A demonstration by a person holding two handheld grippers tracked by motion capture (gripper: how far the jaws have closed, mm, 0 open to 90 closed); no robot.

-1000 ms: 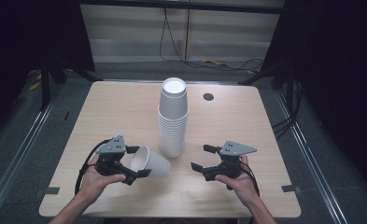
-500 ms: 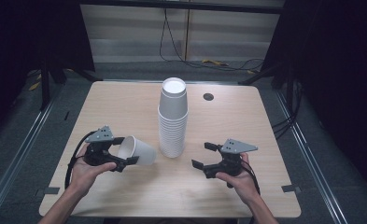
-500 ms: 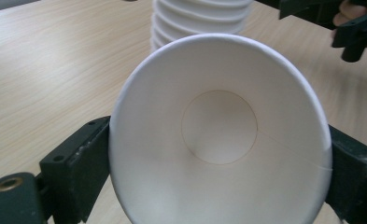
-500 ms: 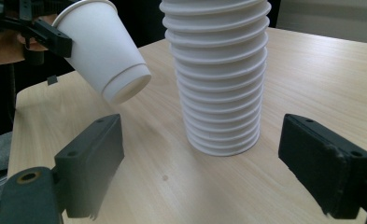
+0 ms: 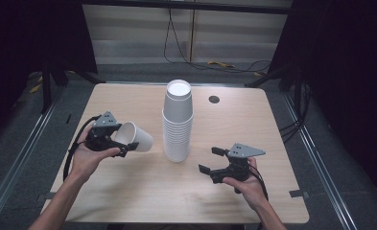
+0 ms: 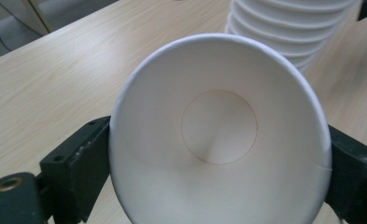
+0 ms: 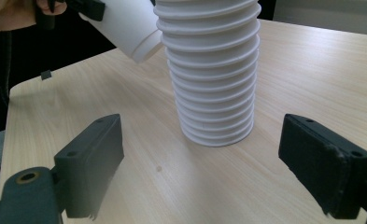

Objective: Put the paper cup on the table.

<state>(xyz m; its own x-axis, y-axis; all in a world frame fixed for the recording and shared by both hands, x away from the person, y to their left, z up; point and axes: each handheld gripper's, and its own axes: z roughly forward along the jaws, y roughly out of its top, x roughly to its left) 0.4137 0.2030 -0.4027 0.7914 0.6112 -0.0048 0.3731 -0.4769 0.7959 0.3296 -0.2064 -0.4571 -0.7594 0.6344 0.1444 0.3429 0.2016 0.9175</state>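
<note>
My left gripper is squeezing one white paper cup by its rim, tipped on its side up in the air, just beside the tall cup stack on the table. So I think one cup is off. My right gripper has its jaws wide apart with nothing in them, near the stack's bottom. Many cups are left.

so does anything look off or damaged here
Nothing is spilled or damaged. The one paper cup held sideways in the left tool looks intact inside, and the cup stack stands upright, mouths down, on the table.
</note>
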